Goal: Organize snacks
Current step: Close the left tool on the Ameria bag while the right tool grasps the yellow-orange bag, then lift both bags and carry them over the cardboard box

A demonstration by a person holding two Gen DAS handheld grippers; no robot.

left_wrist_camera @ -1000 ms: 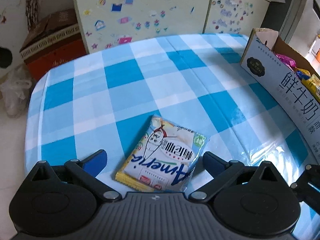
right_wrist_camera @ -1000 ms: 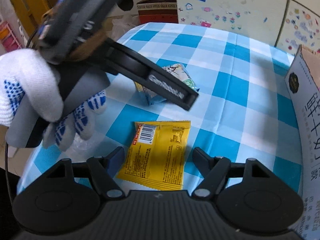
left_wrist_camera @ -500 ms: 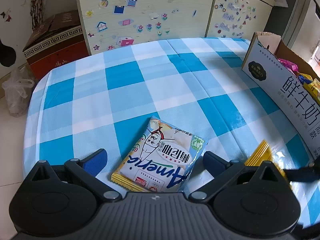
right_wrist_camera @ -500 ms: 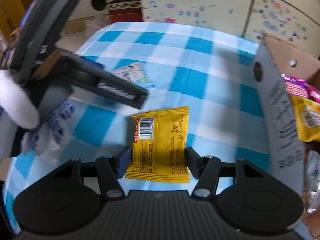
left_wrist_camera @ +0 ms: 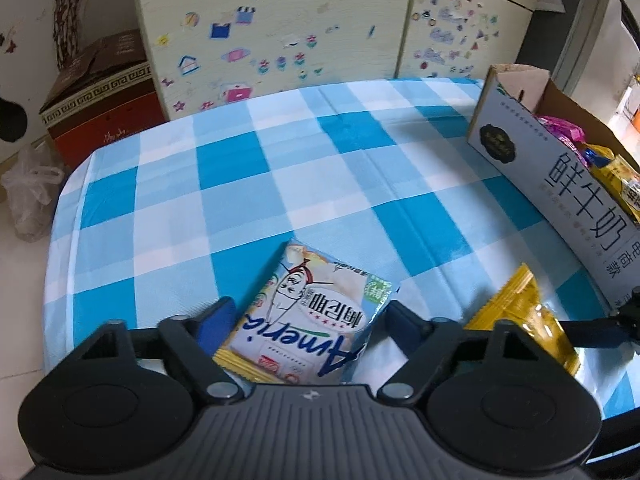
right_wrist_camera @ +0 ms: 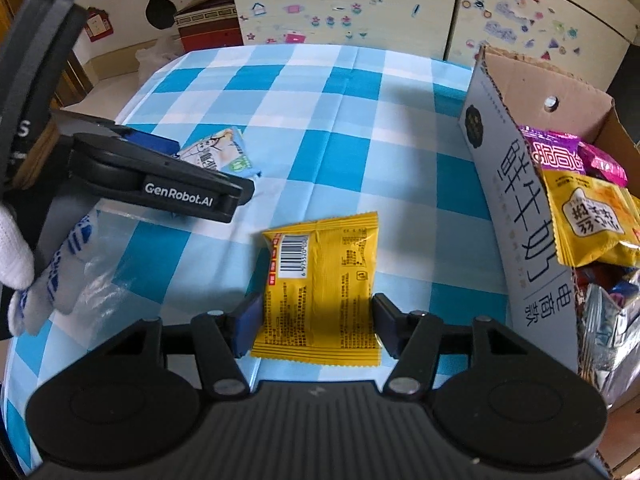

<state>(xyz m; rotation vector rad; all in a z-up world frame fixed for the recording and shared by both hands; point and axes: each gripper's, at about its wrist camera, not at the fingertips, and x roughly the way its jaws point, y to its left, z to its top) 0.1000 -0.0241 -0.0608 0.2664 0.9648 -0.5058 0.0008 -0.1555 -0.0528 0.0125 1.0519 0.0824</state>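
A white snack packet (left_wrist_camera: 320, 292) with blue lettering lies on the blue checked tablecloth (left_wrist_camera: 280, 184). My left gripper (left_wrist_camera: 308, 320) is closing on it, and both pads touch its side edges. The right wrist view shows this packet (right_wrist_camera: 216, 152) beyond the left gripper's fingers (right_wrist_camera: 180, 192). My right gripper (right_wrist_camera: 316, 320) holds a yellow snack packet (right_wrist_camera: 320, 264) by its sides, barcode up. Its jaws are easing open slightly with the pads still on the packet. The yellow packet (left_wrist_camera: 520, 320) also shows at the right of the left wrist view. A cardboard box (right_wrist_camera: 520, 216) stands just right of it.
The box (left_wrist_camera: 560, 184) holds several snack packets (right_wrist_camera: 592, 216), yellow, pink and silver. A white gloved hand (right_wrist_camera: 16, 248) holds the left gripper. Beyond the table stand a stickered cabinet (left_wrist_camera: 280, 40), a red-brown carton (left_wrist_camera: 100, 96) and a plastic bag (left_wrist_camera: 28, 188) on the floor.
My left jaws have narrowed from wide open onto the white packet's edges. My right gripper shut on the yellow packet and carried it right, toward the box.
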